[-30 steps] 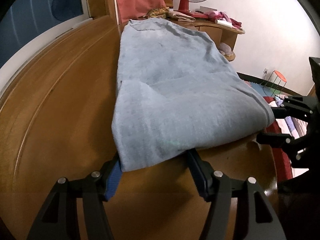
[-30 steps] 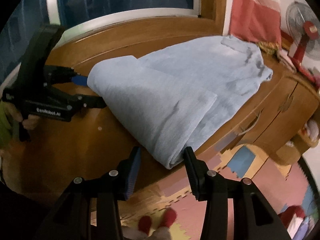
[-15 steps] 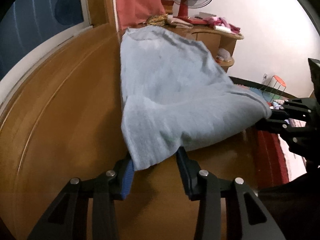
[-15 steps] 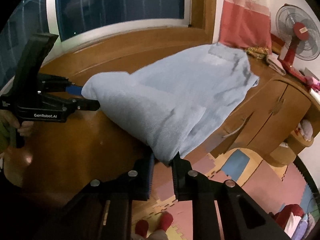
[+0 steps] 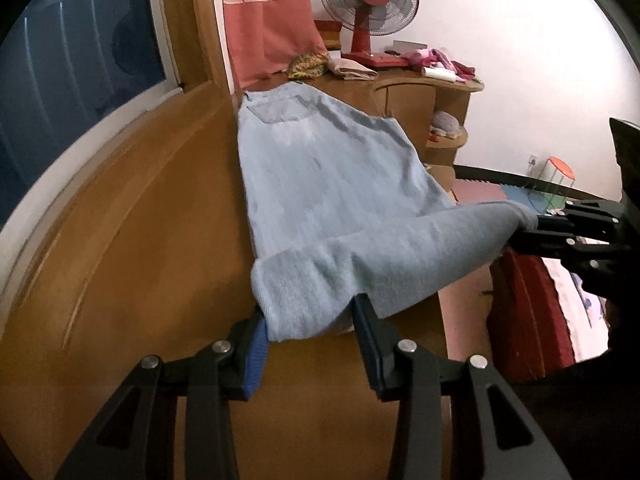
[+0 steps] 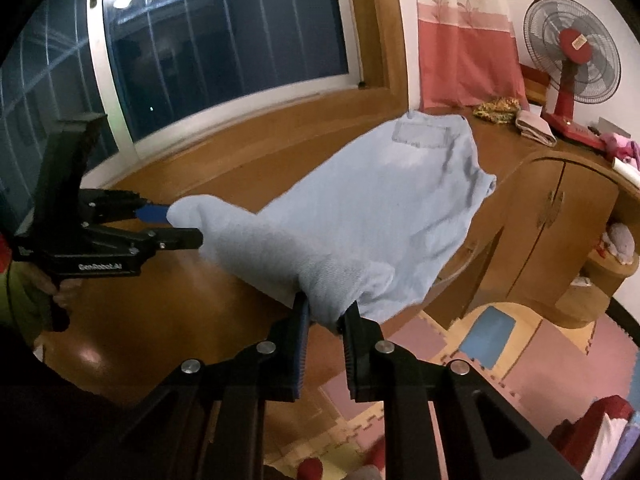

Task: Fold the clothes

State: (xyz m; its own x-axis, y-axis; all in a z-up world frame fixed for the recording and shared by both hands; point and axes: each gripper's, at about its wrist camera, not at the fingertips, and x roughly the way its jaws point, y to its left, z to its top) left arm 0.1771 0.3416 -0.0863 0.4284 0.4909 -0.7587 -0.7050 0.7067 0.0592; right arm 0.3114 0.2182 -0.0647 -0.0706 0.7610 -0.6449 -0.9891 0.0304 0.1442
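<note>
Light blue jeans [image 5: 328, 168] lie lengthwise on the wooden tabletop [image 5: 120, 240], waistband and back pocket at the far end. Their near folded end is raised off the wood and stretched between both grippers. My left gripper [image 5: 312, 320] is shut on one corner of that fold, with thick cloth bunched between its fingers. My right gripper [image 6: 324, 316] is shut on the other corner. In the left wrist view the right gripper [image 5: 532, 228] shows at the right, pinching the cloth. The left gripper [image 6: 172, 226] shows at the left of the right wrist view, with a hand on its handle.
A red fan [image 5: 370, 20], folded cloths and small items crowd the cabinet top [image 6: 560, 152] beyond the jeans. A dark window [image 6: 220, 40] and a red curtain [image 5: 272, 20] back the table. Foam floor mats [image 6: 500, 340] lie below the table's right edge.
Both grippers closed on the near fold of the jeans and lifted it off the wood. The fold now hangs stretched between them, and the views have risen.
</note>
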